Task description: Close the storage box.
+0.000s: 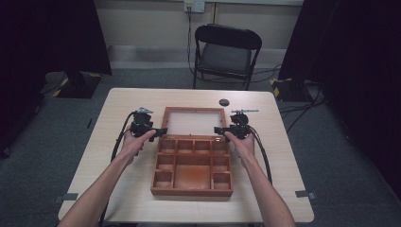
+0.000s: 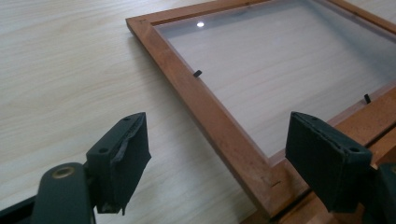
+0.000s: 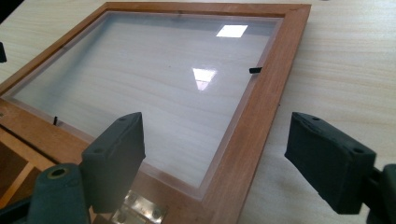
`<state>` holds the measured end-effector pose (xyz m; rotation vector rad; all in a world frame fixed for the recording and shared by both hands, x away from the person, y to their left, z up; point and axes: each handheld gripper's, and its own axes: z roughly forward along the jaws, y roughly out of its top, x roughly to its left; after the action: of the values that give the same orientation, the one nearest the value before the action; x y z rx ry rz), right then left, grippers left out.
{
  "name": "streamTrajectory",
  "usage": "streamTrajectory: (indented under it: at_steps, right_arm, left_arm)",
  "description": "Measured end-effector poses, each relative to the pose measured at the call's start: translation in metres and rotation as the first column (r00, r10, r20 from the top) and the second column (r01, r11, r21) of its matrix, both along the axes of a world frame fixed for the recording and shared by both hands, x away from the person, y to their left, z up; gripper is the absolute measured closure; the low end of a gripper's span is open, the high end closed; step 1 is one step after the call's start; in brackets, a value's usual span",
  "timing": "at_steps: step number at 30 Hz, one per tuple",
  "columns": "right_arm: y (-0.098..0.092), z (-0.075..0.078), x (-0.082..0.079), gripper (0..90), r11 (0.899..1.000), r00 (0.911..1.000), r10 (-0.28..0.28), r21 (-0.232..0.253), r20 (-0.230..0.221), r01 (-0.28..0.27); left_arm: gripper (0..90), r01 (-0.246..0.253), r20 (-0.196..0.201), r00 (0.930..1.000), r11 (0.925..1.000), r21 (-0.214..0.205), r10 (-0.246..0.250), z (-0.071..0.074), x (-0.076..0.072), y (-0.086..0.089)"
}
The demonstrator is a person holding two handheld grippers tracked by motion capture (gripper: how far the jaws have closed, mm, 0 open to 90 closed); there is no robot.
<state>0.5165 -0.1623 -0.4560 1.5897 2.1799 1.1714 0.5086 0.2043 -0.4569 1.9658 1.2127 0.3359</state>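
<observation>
A brown wooden box (image 1: 193, 191) with several compartments lies in the middle of the table. Its lid (image 1: 194, 110), a wooden frame around a clear pane, is folded back flat on the tabletop. My left gripper (image 1: 158, 132) sits at the lid's left near corner, jaws open. In the left gripper view the frame rail (image 2: 187, 84) runs between the open jaws of the left gripper (image 2: 219, 149) without touching either pad. My right gripper (image 1: 220, 130) is at the lid's right near corner. Its jaws (image 3: 215, 149) are open astride the frame rail (image 3: 261, 107), just above a metal hinge (image 3: 140, 207).
A small black round disc (image 1: 224, 102) lies on the table beyond the lid. A black folding chair (image 1: 226, 52) stands behind the table's far edge. Bare tabletop (image 1: 118, 109) stretches to either side of the box.
</observation>
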Motion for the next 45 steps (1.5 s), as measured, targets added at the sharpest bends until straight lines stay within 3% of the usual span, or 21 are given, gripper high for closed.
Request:
streamTrajectory:
  at_steps: [2, 8, 10, 15, 19, 21, 26, 34, 42, 45]
  right_arm:
    - [0.001, -0.001, 0.001, 18.3, 1.0, 1.0, 0.0, -0.022, 0.01, 0.0]
    - [0.005, -0.008, 0.004, 16.8, 1.0, 0.9997, 0.001, -0.013, -0.025, -0.002]
    - [0.006, -0.011, 0.005, 16.8, 1.0, 0.9982, 0.029, 0.008, -0.052, -0.029]
    - [0.01, -0.015, 0.006, 12.4, 1.0, 0.9984, 0.01, 0.016, -0.056, -0.01]
    - [0.009, -0.02, 0.01, 11.1, 0.997, 0.9958, 0.007, 0.072, -0.091, -0.001]
    - [0.009, -0.022, 0.011, 11.0, 0.995, 0.9937, 0.017, 0.103, -0.111, -0.005]
    - [0.01, -0.023, 0.015, 10.0, 0.994, 0.9926, 0.035, 0.104, -0.116, -0.023]
    - [0.011, -0.022, 0.014, 10.2, 0.995, 0.9927, 0.026, 0.097, -0.117, -0.015]
    - [0.011, -0.02, 0.014, 11.6, 0.996, 0.9909, 0.025, 0.088, -0.132, -0.014]
    - [0.008, -0.02, 0.014, 14.7, 0.995, 0.9903, 0.023, 0.095, -0.137, -0.01]
  left_arm:
    - [21.1, 0.003, -0.009, 1.0, 1.0, -0.006, -0.003, -0.001, 0.002, -0.003]
    - [19.3, -0.003, -0.03, 0.9996, 0.9999, -0.011, 0.002, -0.005, 0.006, -0.01]
    - [18.1, 0.008, -0.042, 0.9991, 1.0, 0.002, -0.008, -0.006, 0.006, -0.016]
    - [18.5, -0.003, -0.047, 0.9989, 1.0, -0.003, 0.003, -0.008, 0.008, -0.022]
    - [15.1, -0.002, -0.051, 0.9987, 1.0, -0.003, 0.002, -0.009, 0.01, -0.022]
    - [14.9, 0.002, -0.061, 0.9982, 0.9997, -0.022, -0.003, -0.011, 0.011, -0.021]
    - [9.6, -0.009, -0.095, 0.9955, 0.998, -0.063, 0.003, -0.016, 0.015, -0.019]
    - [9.4, -0.008, -0.119, 0.9929, 0.9933, -0.115, -0.005, -0.021, 0.02, -0.019]
    - [10.9, 0.005, -0.142, 0.9896, 0.994, -0.11, -0.021, -0.018, 0.023, -0.022]
    - [10.3, 0.012, -0.153, 0.9876, 0.9894, -0.145, -0.035, -0.022, 0.024, -0.019]
